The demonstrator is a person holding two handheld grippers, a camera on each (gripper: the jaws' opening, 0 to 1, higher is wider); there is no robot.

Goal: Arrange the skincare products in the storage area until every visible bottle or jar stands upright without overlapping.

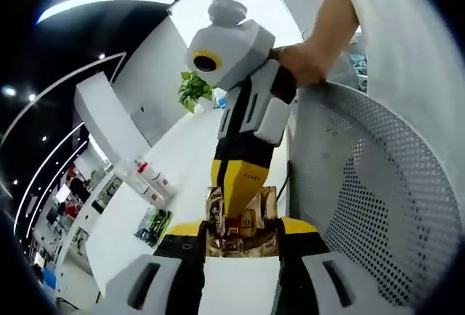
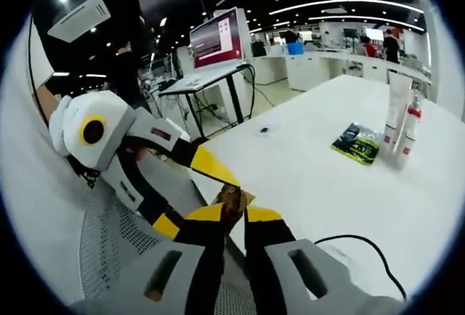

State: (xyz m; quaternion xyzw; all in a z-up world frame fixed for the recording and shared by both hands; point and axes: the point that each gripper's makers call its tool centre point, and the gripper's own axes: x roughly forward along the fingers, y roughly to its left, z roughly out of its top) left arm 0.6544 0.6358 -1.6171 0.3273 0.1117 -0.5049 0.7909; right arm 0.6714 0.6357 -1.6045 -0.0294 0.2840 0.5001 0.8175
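Both grippers are pinching the same shiny gold sachet [image 1: 243, 222] over the white table's [image 2: 327, 184] edge: left gripper [image 1: 243, 234] and right gripper [image 2: 231, 212] are each clamping down on it. Bottles [image 2: 403, 130] are standing upright well off across the table, beside a green packet [image 2: 356, 143].

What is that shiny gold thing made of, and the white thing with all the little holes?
The gold packet, pinched by both tools, looks like crinkly metallic foil or foil-coated plastic: it has mirror-like glints and sharp creases. The white chair back looks like hard matte plastic or a stiff mesh, judging by its neat rows of small round holes; which one is hard to tell.
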